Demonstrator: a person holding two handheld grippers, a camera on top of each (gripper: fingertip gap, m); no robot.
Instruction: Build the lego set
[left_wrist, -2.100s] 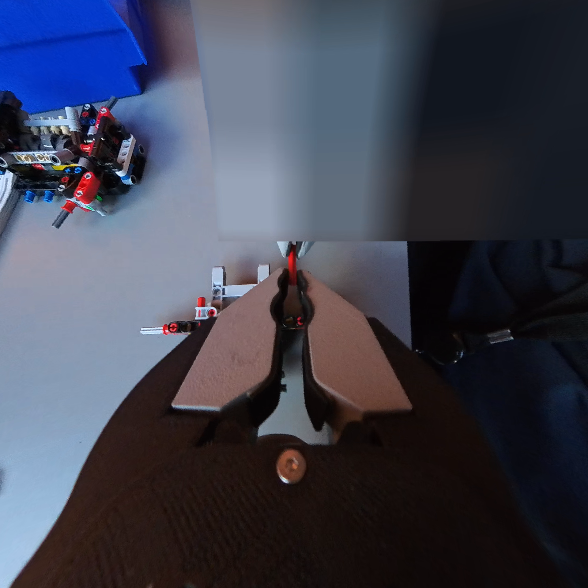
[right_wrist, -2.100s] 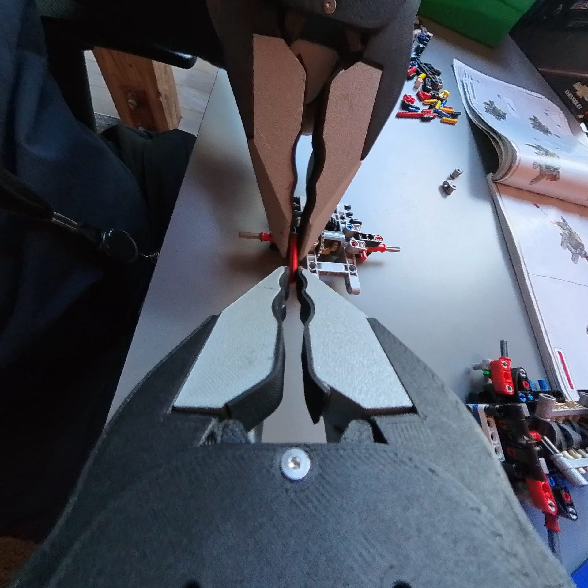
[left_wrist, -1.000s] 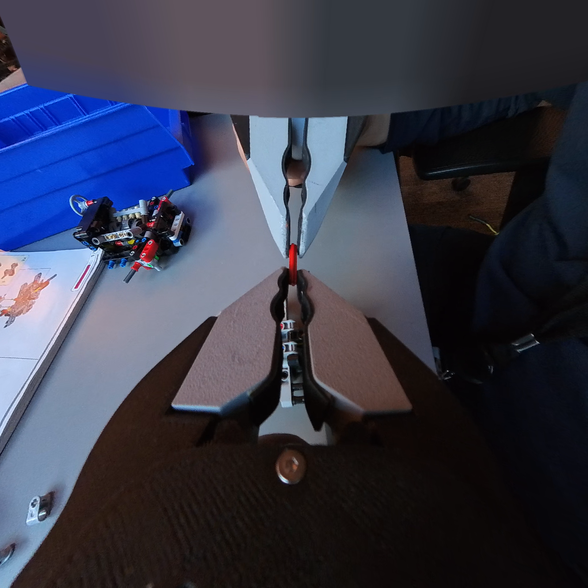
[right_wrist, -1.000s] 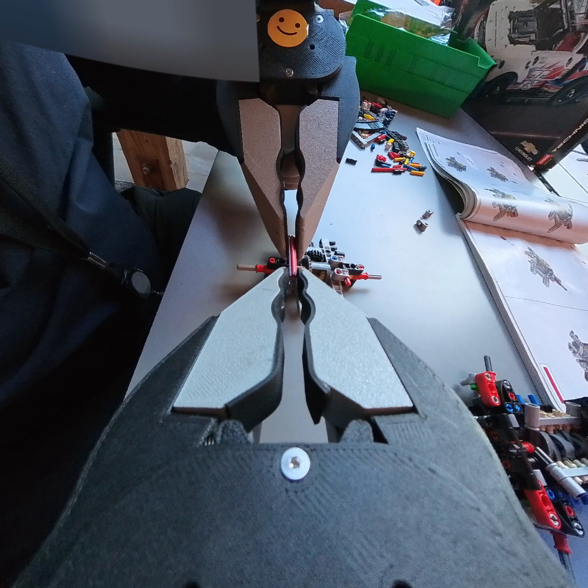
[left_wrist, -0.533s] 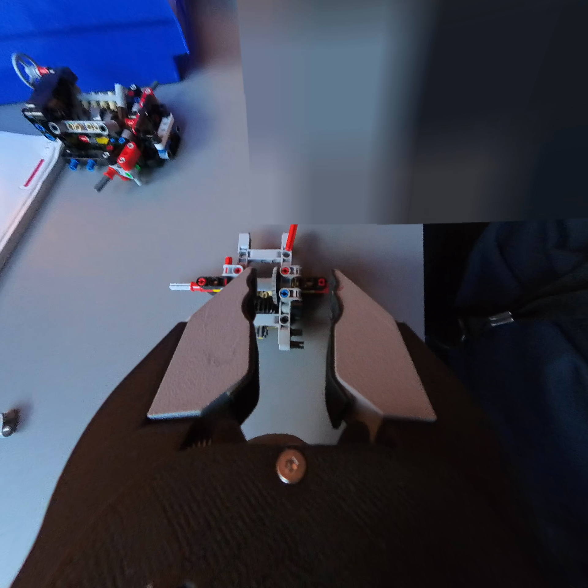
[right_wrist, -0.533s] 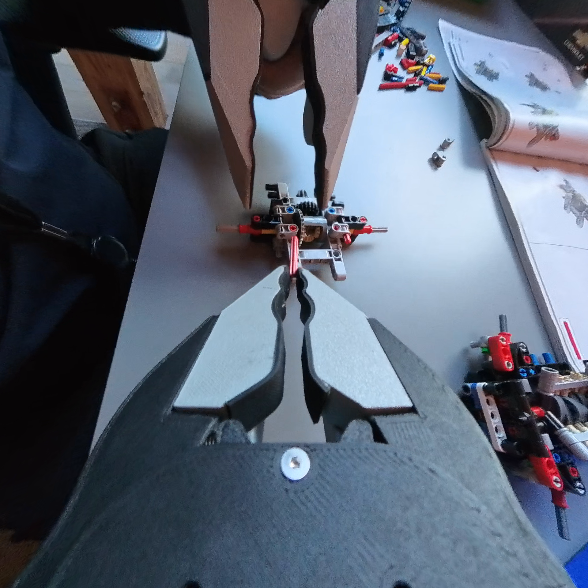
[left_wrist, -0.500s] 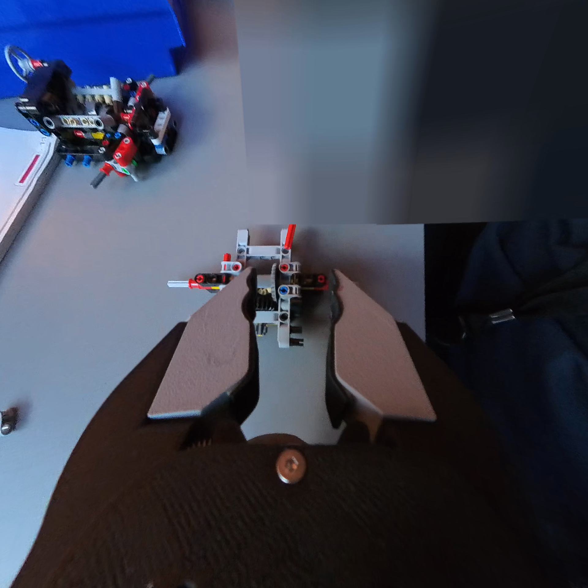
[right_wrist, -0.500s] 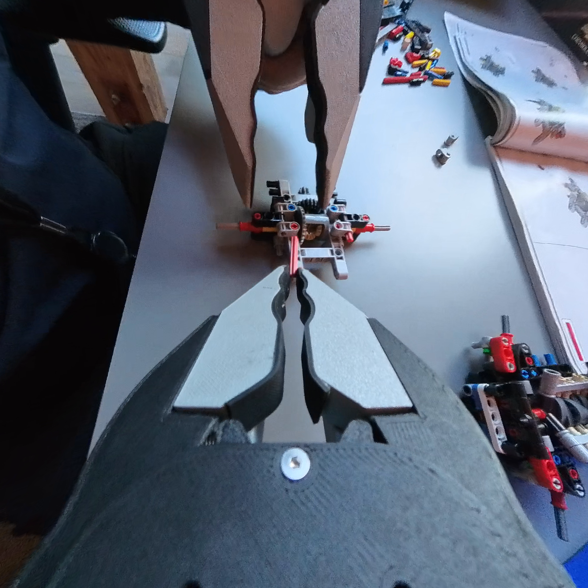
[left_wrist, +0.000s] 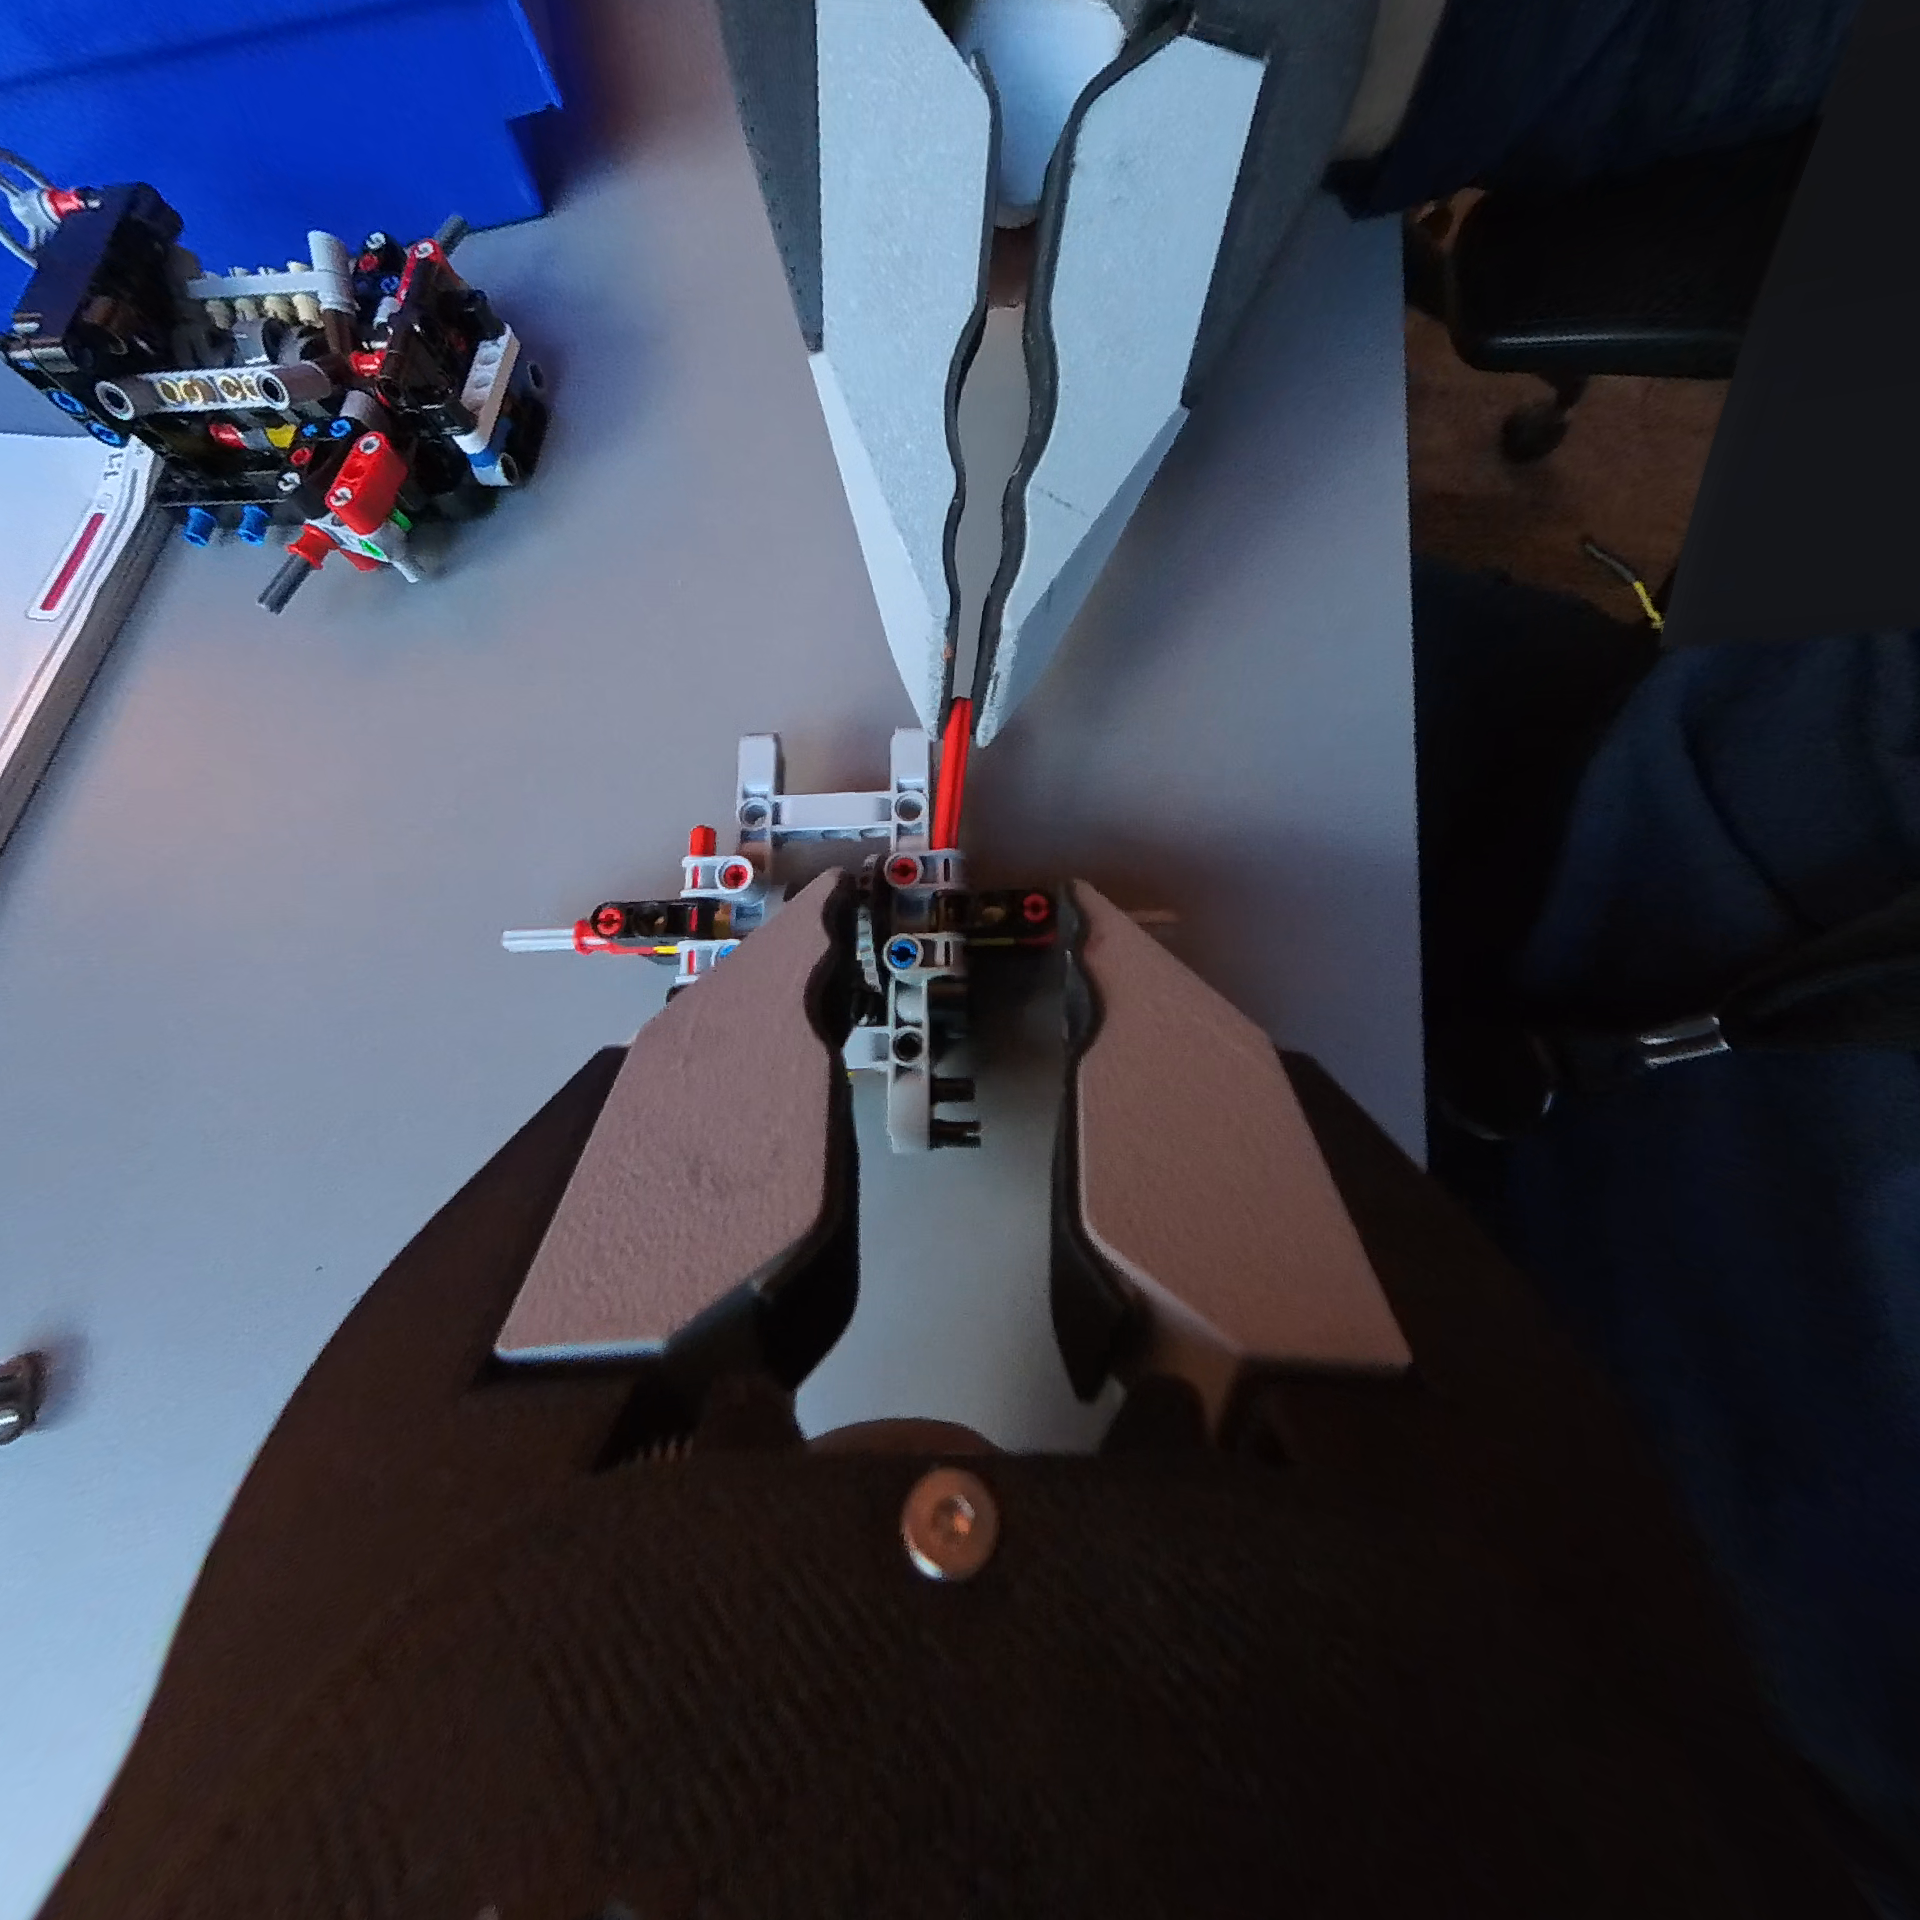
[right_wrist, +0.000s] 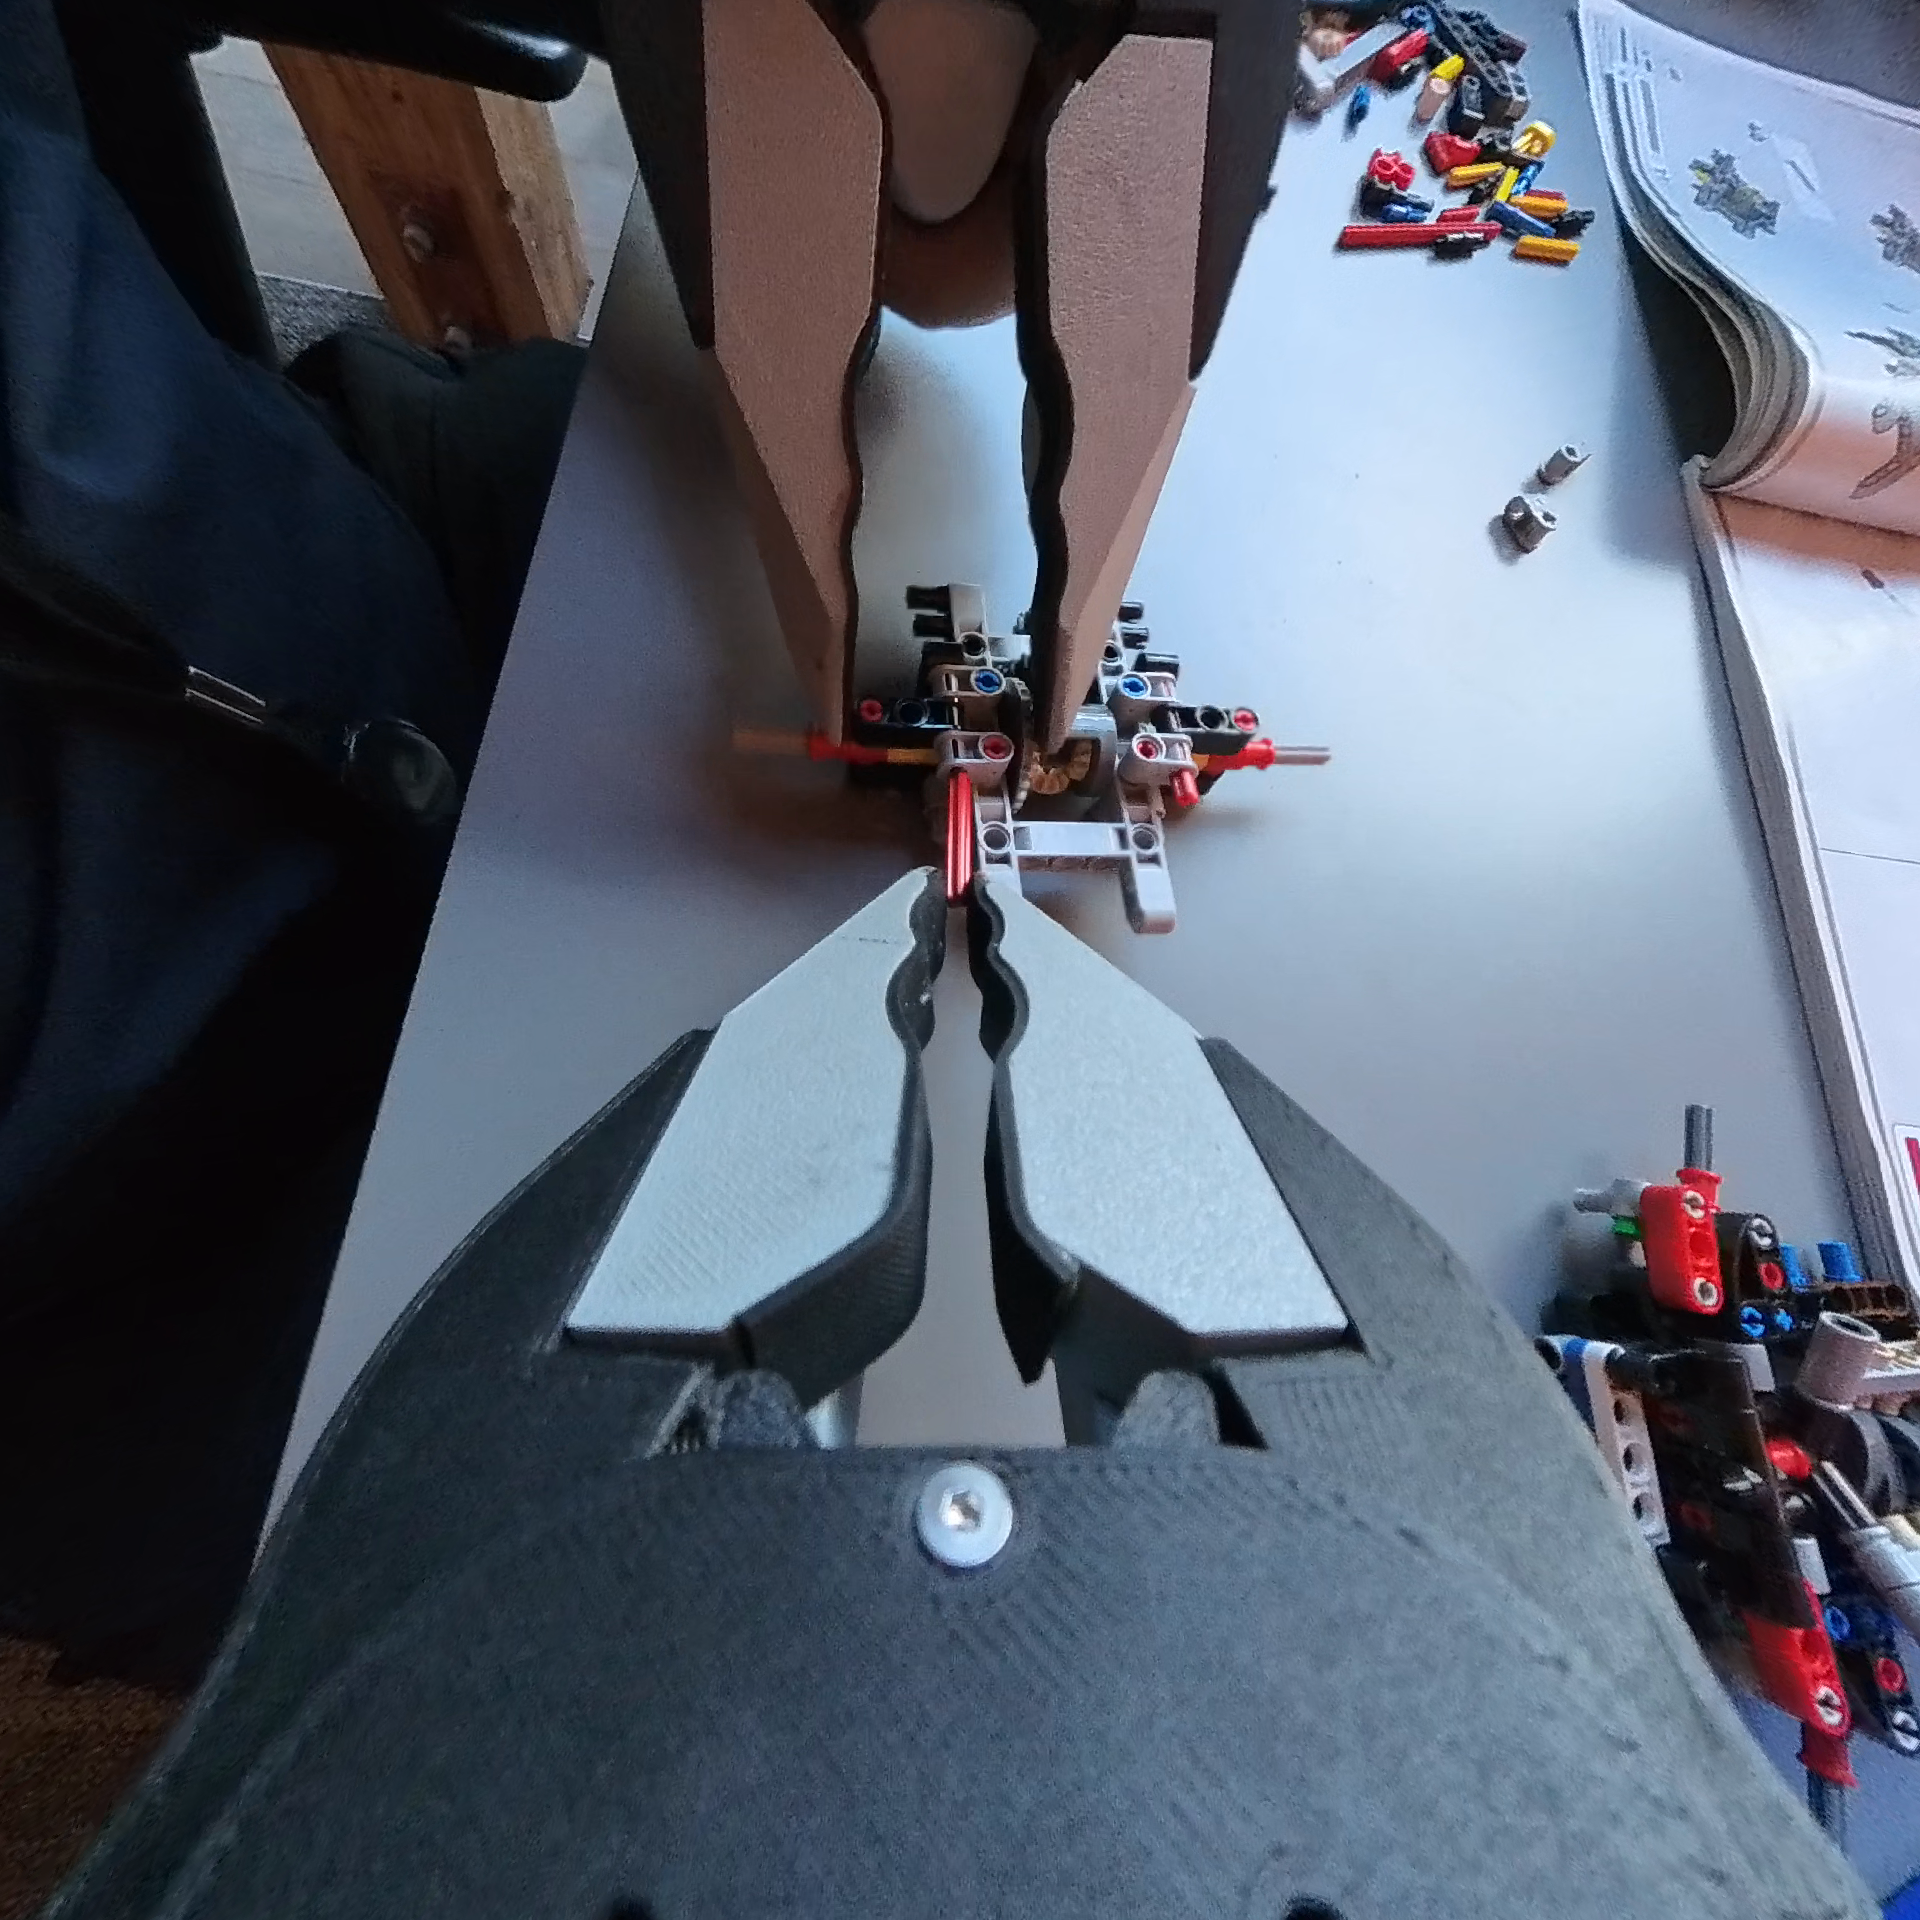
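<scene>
A small grey, black and red brick assembly lies on the grey table. My left gripper is open and straddles its middle: the left pad lies against the gear side, and a thin strip of table shows between the right pad and the black beam's end. My right gripper is shut on a red axle. The axle's far end sits in a grey connector of the assembly. The right gripper and axle also show in the left wrist view. The left gripper shows in the right wrist view.
A larger black and red brick assembly stands by a blue bin and shows in the right wrist view. An open instruction booklet, loose coloured pieces and two small grey pieces lie beyond. The table edge and a person's dark clothing are close.
A second ago both grippers pinched the red axle tip to tip in the air. My left gripper let go, opened, dropped over the small assembly, and its jaws have since narrowed. My right gripper kept the axle.
</scene>
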